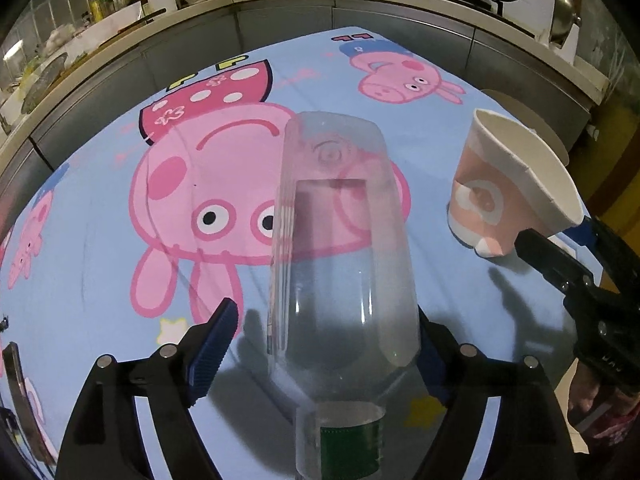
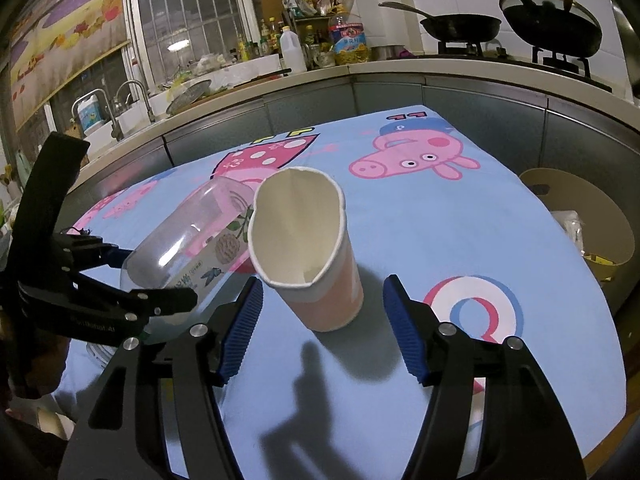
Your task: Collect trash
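A clear plastic bottle [image 1: 336,248] with a green label leans on the blue cartoon tablecloth [image 1: 100,240], base raised and pointing away. My left gripper [image 1: 324,320] is open around it; the left pad [image 1: 212,352] stands clear of the bottle, the right pad is half hidden behind it. A pink paper cup [image 2: 320,280] with a bent white rim stands upright to the bottle's right. My right gripper [image 2: 320,312] is open, with the cup between its blue pads and a gap on each side. The right wrist view also shows the bottle [image 2: 192,240] and left gripper [image 2: 140,276].
A tan round bin [image 2: 580,216] with scraps inside stands off the table's right edge. Behind the table runs a kitchen counter [image 2: 360,68] with bottles, a sink at the left and pans [image 2: 464,26] on a stove. A hand [image 1: 588,400] holds the right gripper.
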Tool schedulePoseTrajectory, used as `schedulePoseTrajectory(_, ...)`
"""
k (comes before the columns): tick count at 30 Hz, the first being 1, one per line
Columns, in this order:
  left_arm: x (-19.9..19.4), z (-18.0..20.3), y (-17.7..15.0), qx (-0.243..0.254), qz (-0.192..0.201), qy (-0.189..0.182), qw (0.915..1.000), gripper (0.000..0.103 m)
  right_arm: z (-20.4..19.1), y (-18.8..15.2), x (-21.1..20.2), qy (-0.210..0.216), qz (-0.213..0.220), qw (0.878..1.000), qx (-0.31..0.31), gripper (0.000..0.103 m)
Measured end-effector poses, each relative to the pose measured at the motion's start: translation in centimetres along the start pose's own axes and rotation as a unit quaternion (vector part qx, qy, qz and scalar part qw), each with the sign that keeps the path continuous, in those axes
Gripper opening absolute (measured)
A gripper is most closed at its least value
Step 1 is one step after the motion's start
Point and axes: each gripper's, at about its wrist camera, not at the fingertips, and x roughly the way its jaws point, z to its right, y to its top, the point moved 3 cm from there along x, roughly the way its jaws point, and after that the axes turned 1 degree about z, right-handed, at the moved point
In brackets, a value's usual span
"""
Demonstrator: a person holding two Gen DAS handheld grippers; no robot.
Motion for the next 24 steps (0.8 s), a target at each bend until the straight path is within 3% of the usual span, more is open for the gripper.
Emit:
schedulePoseTrajectory(1,0.0,0.0,0.0,0.001,0.0,0.0,1.0,0.081,0.0,0.0,0.1,0.001,0.0,1.0,-0.001,0.062)
schedulePoseTrajectory(3,-0.1,0.2,-0.1,0.002,0.005,-0.025,0.9997,0.065,-0.1,0.1,0.4,0.005,0.0,1.0,-0.002,0.058)
schedulePoseTrajectory(4,-0.2,0.3,-0.1,0.004,0.007,-0.021,0.9997,0.065,-0.2,0.0,0.5,0.006,0.001,1.0,-0.004,0.036)
schedulePoseTrajectory(7,-0.3,0.8,-0.1,0.017,0.014,-0.009,0.9997,0.064,0.0,0.1,0.6,0.009,0.001,1.0,0.0,0.031)
schedulePoseTrajectory(10,-0.5,1.1,0.3,0.016,0.015,-0.014,0.9997,0.064,0.4,0.2,0.6,0.01,0.007,1.0,0.012,0.029)
schedulePoseTrajectory(24,-0.8,0.6,0.7,-0.002,0.024,0.031,0.9992,0.064,0.2,0.2,-0.4,0.019,0.015,0.999,0.025,0.028)
